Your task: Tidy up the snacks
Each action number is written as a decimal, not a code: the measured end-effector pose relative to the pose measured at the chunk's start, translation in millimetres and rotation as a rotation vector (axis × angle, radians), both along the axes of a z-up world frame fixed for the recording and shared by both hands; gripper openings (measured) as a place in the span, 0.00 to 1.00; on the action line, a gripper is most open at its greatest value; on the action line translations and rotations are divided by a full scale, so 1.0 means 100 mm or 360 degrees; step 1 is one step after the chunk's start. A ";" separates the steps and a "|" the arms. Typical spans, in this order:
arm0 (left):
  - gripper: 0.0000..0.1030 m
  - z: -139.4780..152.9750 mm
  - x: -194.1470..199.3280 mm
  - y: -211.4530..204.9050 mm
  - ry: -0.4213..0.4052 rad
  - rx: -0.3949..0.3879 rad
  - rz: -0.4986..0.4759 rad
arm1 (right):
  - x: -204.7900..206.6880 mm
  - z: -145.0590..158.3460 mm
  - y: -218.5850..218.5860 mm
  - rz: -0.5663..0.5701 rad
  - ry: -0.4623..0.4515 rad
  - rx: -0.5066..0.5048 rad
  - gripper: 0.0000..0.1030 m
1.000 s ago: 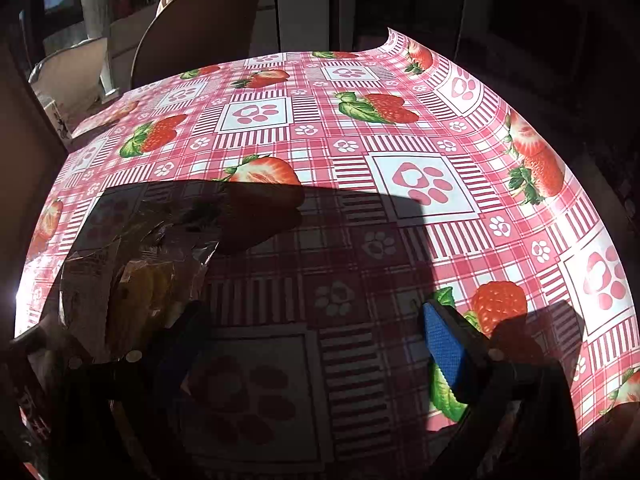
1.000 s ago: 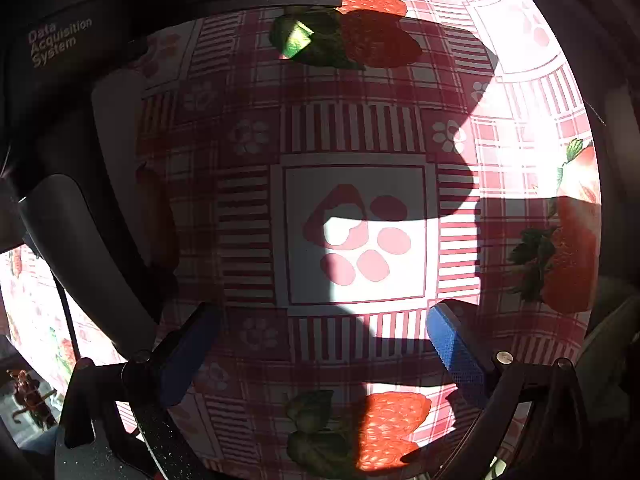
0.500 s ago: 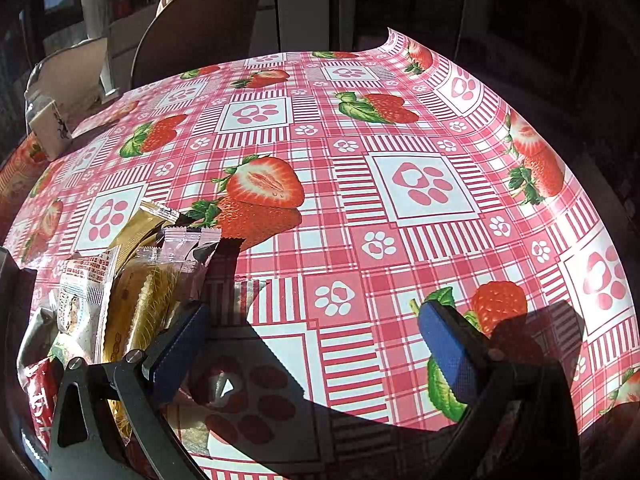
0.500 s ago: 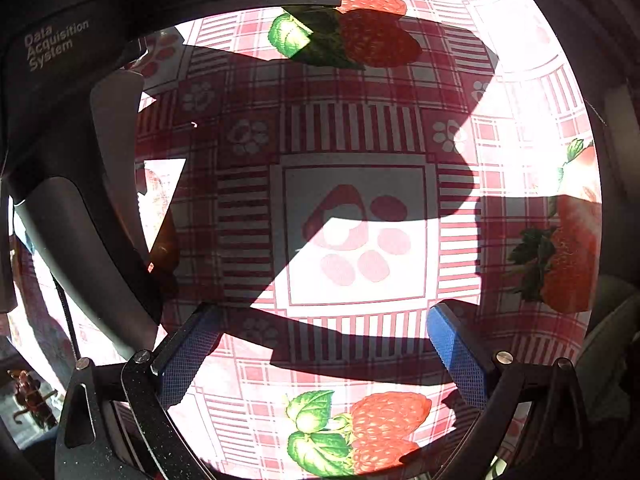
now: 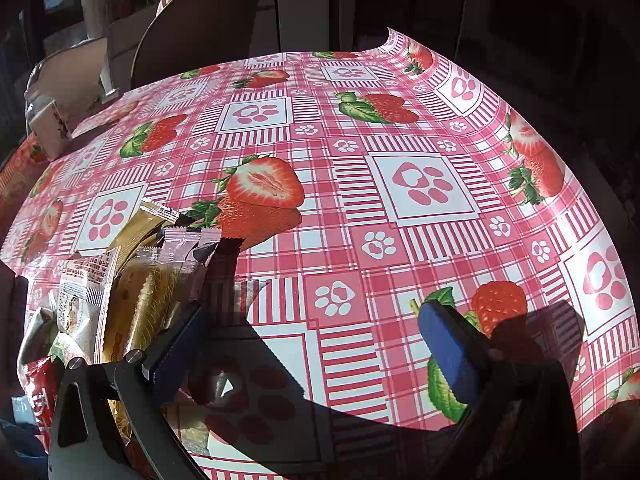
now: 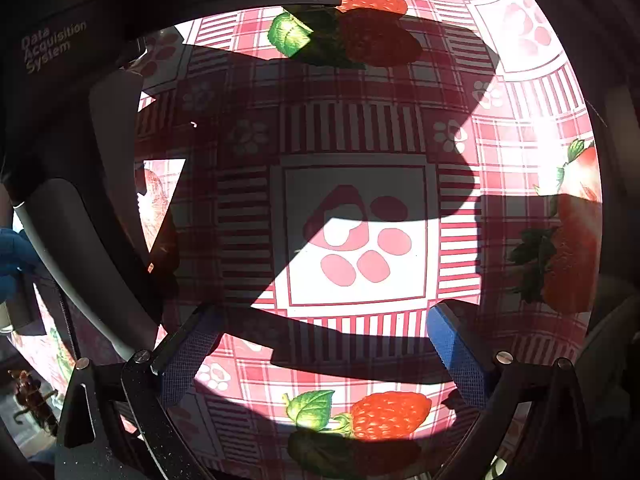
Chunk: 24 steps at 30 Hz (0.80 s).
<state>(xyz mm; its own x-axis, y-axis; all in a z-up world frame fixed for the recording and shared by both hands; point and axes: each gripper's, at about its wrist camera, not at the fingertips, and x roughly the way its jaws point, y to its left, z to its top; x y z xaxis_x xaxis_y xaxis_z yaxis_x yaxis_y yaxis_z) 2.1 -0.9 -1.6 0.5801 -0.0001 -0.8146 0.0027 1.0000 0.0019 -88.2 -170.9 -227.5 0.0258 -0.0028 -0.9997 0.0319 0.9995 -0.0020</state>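
Note:
A heap of snack packets lies at the lower left of the left wrist view: a gold packet [image 5: 140, 224], pink-silver packets [image 5: 188, 240], a white packet with red print [image 5: 84, 292], a yellow packet [image 5: 136, 312] and a red packet [image 5: 40, 392]. My left gripper [image 5: 316, 348] is open just right of the heap, its left finger [image 5: 180, 344] against the yellow packet's edge, nothing between the pads. My right gripper [image 6: 320, 352] is open over a bare paw-print square of the tablecloth [image 6: 356, 236]. The left gripper's dark housing [image 6: 80, 80] fills the upper left of the right wrist view.
The strawberry-and-paw tablecloth [image 5: 420, 184] covers the table and curves down at its right edge [image 5: 580, 208]. A brown chair back [image 5: 200, 32] stands at the far side. A small white carton [image 5: 50, 128] sits far left. A blue-gloved hand [image 6: 12, 252] shows at the left edge.
A large shadow that covered the snack heap and the near half of the table has drawn back, so the packets are now sunlit. Both grippers have stayed open and almost still.

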 end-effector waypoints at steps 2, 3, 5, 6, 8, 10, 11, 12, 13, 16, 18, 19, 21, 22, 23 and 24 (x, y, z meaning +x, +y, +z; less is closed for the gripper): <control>1.00 0.00 0.00 0.00 0.0000 0.0000 0.0000 | 0.01 0.00 0.01 -0.0001 0.0020 -0.0004 1.00; 1.00 0.00 0.00 0.00 0.0000 0.0000 0.0000 | 0.01 0.00 0.01 0.0000 0.0005 0.0009 1.00; 1.00 0.00 0.00 0.00 0.0000 0.0000 0.0000 | 0.13 -0.01 -0.03 0.0001 0.0003 0.0028 1.00; 1.00 0.00 0.00 0.00 0.0000 0.0000 0.0000 | 0.13 -0.01 -0.03 0.0000 -0.0003 0.0027 1.00; 1.00 0.00 0.00 0.00 0.0000 0.0000 0.0000 | 0.17 0.00 -0.05 0.0000 0.0005 0.0021 1.00; 1.00 0.00 0.00 0.00 0.0000 0.0000 0.0000 | 0.16 -0.01 -0.04 0.0000 0.0012 0.0011 1.00; 1.00 0.00 0.00 0.00 0.0000 0.0000 0.0000 | 0.13 -0.01 -0.04 -0.0003 0.0011 0.0010 1.00; 1.00 0.00 0.00 0.00 0.0000 0.0000 0.0000 | 0.13 -0.01 -0.04 -0.0005 0.0014 0.0010 1.00; 1.00 0.00 0.00 0.00 0.0000 0.0000 0.0000 | 0.13 -0.01 -0.04 -0.0006 0.0014 0.0009 1.00; 1.00 0.00 0.00 0.00 0.0000 0.0000 0.0000 | 0.12 -0.01 -0.05 -0.0002 -0.0005 0.0018 1.00; 1.00 0.00 0.00 0.00 0.0000 0.0000 0.0000 | 0.11 0.00 -0.05 -0.0004 -0.0009 0.0022 1.00; 1.00 0.00 0.00 0.00 0.0000 0.0000 0.0000 | 0.12 -0.01 -0.05 -0.0005 0.0001 0.0008 1.00; 1.00 -0.01 0.00 0.00 0.0000 0.0000 0.0000 | 0.12 -0.01 -0.05 -0.0007 0.0019 0.0003 1.00; 1.00 -0.01 0.00 0.00 0.0000 0.0000 0.0000 | 0.13 -0.02 -0.05 -0.0007 0.0022 -0.0007 1.00; 1.00 -0.01 0.00 0.00 0.0000 0.0000 0.0000 | 0.16 -0.02 -0.04 -0.0004 0.0043 -0.0003 1.00; 1.00 -0.01 0.00 0.00 0.0000 0.0000 0.0000 | 0.17 -0.03 -0.04 -0.0004 0.0060 -0.0003 1.00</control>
